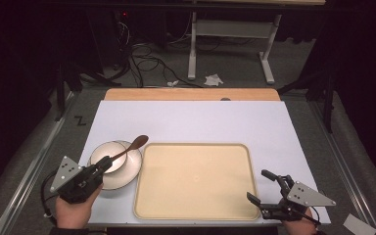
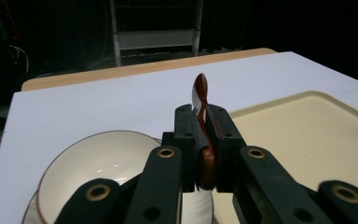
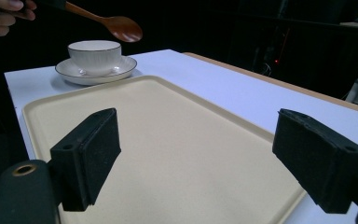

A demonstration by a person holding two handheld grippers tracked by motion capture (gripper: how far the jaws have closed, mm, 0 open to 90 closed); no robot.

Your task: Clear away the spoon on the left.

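Note:
A brown wooden spoon (image 1: 131, 147) (image 2: 201, 100) (image 3: 116, 25) hangs in the air over a white bowl (image 1: 108, 156) (image 2: 98, 163) (image 3: 94, 55). The bowl stands on a white saucer (image 1: 127, 171) (image 3: 121, 70) at the left of the table. My left gripper (image 1: 103, 164) (image 2: 204, 140) is shut on the spoon's handle, and the spoon's head points away, past the bowl's far rim. At the right front my right gripper (image 1: 263, 186) (image 3: 205, 163) is open, low over the near right corner of a beige tray (image 1: 196, 178) (image 2: 317, 140) (image 3: 177, 140), with nothing between its pads.
A white sheet (image 1: 191, 122) covers the table, with a wooden strip (image 1: 191, 94) along its far edge. Beyond the table, cables (image 1: 147, 58) and a white metal frame (image 1: 230, 34) stand on the dark floor. A scrap of paper (image 1: 360, 225) lies at the right front.

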